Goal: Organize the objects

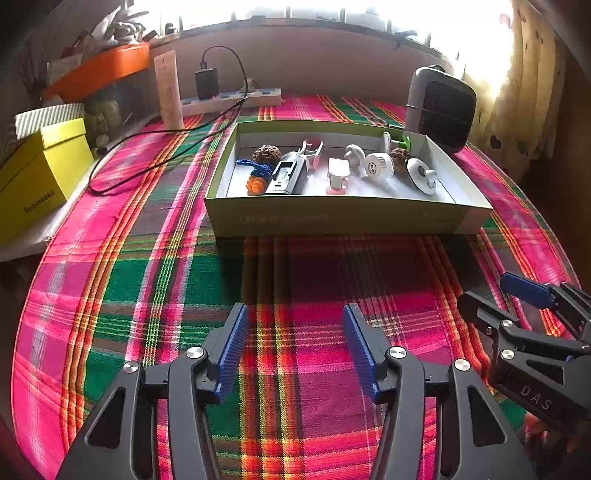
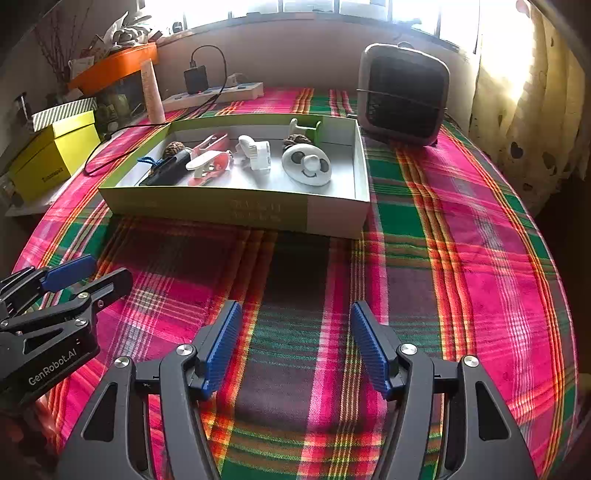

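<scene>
Both grippers, left gripper [image 1: 293, 347] and right gripper [image 2: 295, 345], hover wide open and empty in front of the one shallow green box [image 1: 343, 218], which holds two walnuts [image 1: 266, 154], one round white smiley fan [image 2: 306, 163] and assorted small clips.

Print on box front [image 1: 284, 218] too faint to read | window [image 2: 332, 7] overexposed | right gripper [image 1: 491, 299] cropped by frame edge

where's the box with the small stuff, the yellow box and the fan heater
shallow box [image 1: 332, 218], left wrist view, on its near outer wall
yellow box [image 1: 40, 177], left wrist view, on its front face
fan heater [image 2: 406, 92], right wrist view, on its dark front grille
</scene>
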